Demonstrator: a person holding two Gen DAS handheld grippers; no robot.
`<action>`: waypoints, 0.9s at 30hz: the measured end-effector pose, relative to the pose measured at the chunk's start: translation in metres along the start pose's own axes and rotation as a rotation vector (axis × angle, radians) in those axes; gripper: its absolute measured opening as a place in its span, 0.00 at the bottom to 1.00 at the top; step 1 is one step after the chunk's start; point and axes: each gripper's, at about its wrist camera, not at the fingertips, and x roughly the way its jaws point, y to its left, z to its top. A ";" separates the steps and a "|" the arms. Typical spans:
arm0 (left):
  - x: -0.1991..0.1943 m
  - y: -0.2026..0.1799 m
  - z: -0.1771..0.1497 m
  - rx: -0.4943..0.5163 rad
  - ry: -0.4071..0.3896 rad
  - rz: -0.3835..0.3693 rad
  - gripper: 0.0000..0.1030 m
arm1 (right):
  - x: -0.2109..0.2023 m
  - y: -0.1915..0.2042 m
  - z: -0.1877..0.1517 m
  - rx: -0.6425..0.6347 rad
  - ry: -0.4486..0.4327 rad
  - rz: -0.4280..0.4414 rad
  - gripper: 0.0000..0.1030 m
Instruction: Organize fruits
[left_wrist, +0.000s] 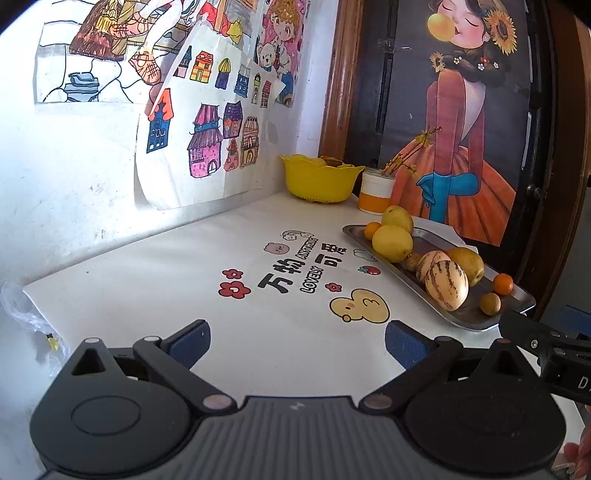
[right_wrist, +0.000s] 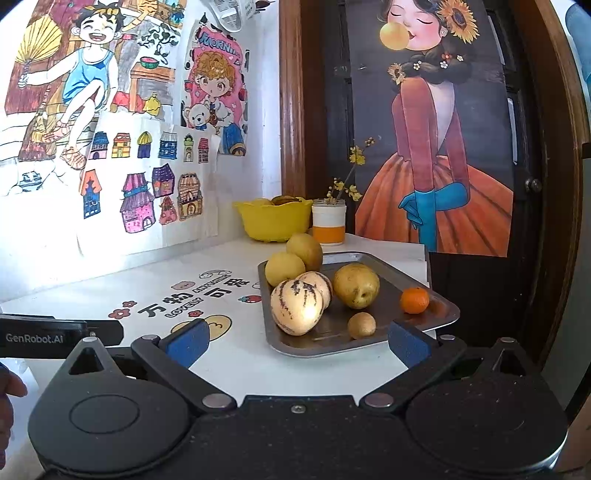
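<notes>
A white tabletop (left_wrist: 155, 280) printed with cartoon flowers and a duck stood against a wall hung with children's drawings. At its far edge sat a yellow bowl (right_wrist: 274, 220) with some fruit already showing above its rim, though which kind could not be made out; just beside it stood a white and orange jar (right_wrist: 328, 226). Further right lay a metal tray (right_wrist: 439, 314) holding most of the fruit: two striped pepino melons (right_wrist: 295, 310), several yellow pears (right_wrist: 356, 285), a small brown fruit (right_wrist: 362, 325) and a mandarin (right_wrist: 414, 300). The left tool (left_wrist: 297, 345) hovered released over bare tabletop, grasping nothing. The right tool (right_wrist: 297, 341) hovered near the tray's front edge, likewise spread wide and empty. The sorting looked barely begun, with nearly all the fruit left on the tray.
</notes>
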 end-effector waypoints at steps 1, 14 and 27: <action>-0.001 0.000 -0.001 0.001 -0.001 -0.001 1.00 | 0.000 0.001 -0.001 -0.004 0.001 0.003 0.99; 0.001 0.006 -0.013 -0.008 0.000 0.018 1.00 | 0.002 0.006 -0.007 -0.012 0.014 0.020 0.99; 0.001 0.008 -0.014 -0.013 -0.003 0.017 1.00 | 0.006 0.005 -0.008 0.005 0.028 0.021 0.99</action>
